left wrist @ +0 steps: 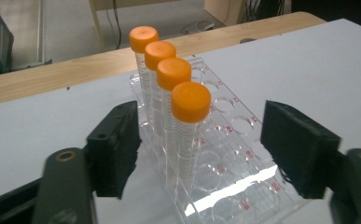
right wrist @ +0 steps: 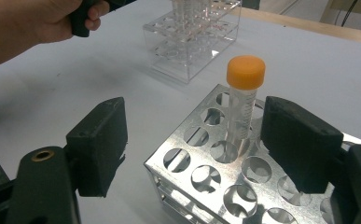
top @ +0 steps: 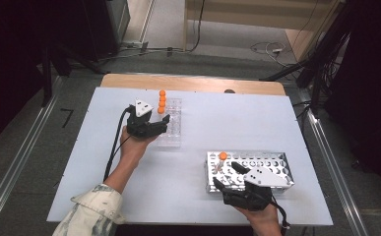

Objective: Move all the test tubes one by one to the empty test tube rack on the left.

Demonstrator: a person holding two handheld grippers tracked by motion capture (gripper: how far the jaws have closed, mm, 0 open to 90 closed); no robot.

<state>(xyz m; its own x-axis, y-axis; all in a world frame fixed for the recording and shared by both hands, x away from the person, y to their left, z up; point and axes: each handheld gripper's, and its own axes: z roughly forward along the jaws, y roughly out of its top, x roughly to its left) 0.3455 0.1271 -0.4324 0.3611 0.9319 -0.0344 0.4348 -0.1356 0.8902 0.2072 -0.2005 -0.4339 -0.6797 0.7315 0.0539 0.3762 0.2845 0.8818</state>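
High view: left hand-held gripper level, apparently.

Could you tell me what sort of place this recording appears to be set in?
Probably a lab-style workbench: orange-capped tubes stand in a clear plastic rack, a metal rack holds one more tube, and cables trail across the floor behind the white table.

- The clear plastic tube rack, lying between the left gripper's jaws, carries small red markings beside its holes; they are too small and blurred to read.
- No other lettering is legible.
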